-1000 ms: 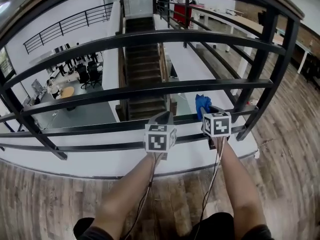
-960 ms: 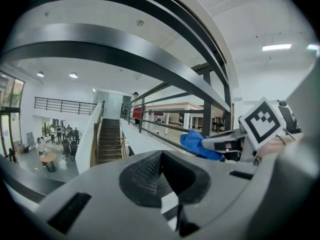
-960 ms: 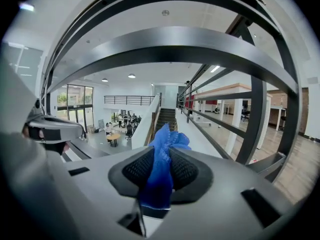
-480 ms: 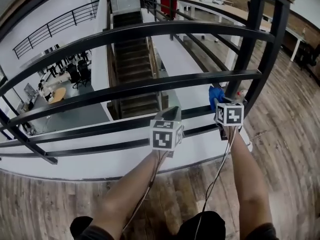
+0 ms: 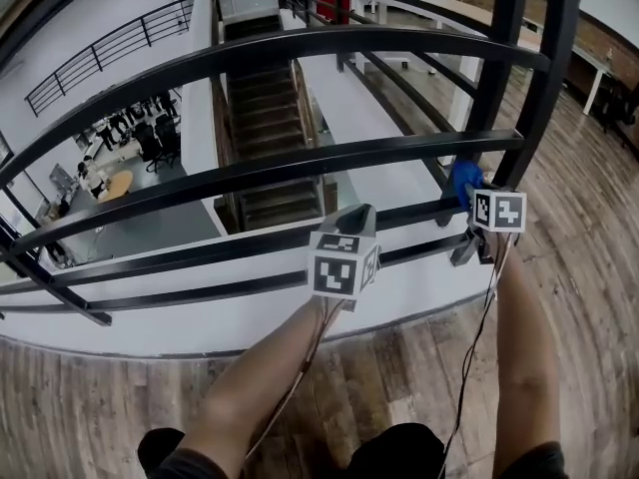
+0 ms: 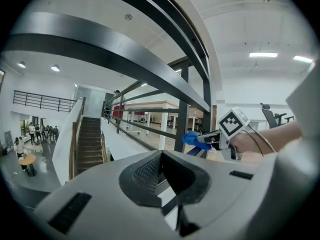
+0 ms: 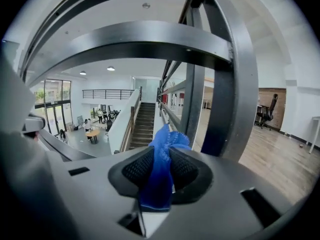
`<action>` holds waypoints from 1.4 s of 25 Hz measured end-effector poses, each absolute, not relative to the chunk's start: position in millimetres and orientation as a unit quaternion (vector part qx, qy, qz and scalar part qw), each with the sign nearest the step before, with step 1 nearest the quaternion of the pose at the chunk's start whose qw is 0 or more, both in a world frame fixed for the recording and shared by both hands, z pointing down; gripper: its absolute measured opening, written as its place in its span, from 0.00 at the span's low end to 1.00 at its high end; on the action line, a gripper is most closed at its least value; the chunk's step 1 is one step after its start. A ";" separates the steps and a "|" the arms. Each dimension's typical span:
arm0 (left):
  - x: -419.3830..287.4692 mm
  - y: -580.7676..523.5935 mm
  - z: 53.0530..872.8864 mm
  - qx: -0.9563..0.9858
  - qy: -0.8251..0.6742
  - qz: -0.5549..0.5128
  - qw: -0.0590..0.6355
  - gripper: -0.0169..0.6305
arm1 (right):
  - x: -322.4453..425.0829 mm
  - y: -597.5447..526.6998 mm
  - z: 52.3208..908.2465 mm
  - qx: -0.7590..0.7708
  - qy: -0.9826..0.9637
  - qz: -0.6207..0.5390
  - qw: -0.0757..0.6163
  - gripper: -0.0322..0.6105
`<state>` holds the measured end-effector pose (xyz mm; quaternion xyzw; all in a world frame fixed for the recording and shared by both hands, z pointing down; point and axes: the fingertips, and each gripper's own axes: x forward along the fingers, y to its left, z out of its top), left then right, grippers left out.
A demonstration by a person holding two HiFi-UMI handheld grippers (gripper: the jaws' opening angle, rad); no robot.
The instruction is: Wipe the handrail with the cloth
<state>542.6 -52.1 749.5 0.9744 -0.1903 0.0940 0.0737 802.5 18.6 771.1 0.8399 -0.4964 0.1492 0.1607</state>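
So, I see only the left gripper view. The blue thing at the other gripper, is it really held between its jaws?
Observer: Yes. The right gripper view shows the blue cloth pinched between the closed jaws of the right gripper.
Operator: And where does my left gripper stand against the rails?
Observer: In the head view the tip of the left gripper overlaps the second rail from the bottom, to the left of the right gripper. I cannot tell whether it touches the rail.
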 end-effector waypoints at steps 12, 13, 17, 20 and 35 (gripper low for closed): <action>443.9 -88.6 736.8 0.972 -0.222 0.046 0.054 0.03 | 688.0 -15.7 730.6 0.811 -0.568 0.074 0.116 0.20; 424.5 -100.2 736.0 0.971 -0.232 0.039 0.051 0.03 | 661.4 -24.9 727.2 0.802 -0.584 0.069 0.110 0.20; 333.5 -149.3 748.9 0.952 -0.298 0.055 0.040 0.03 | 547.7 -76.4 730.8 0.761 -0.638 0.069 0.096 0.20; 261.5 -179.1 758.5 0.937 -0.341 0.065 0.041 0.03 | 446.1 -124.8 739.7 0.726 -0.677 0.067 0.101 0.20; -127.8 -306.7 768.2 0.863 -0.500 0.068 -0.001 0.03 | -26.9 -266.1 748.1 0.556 -0.822 0.040 0.116 0.20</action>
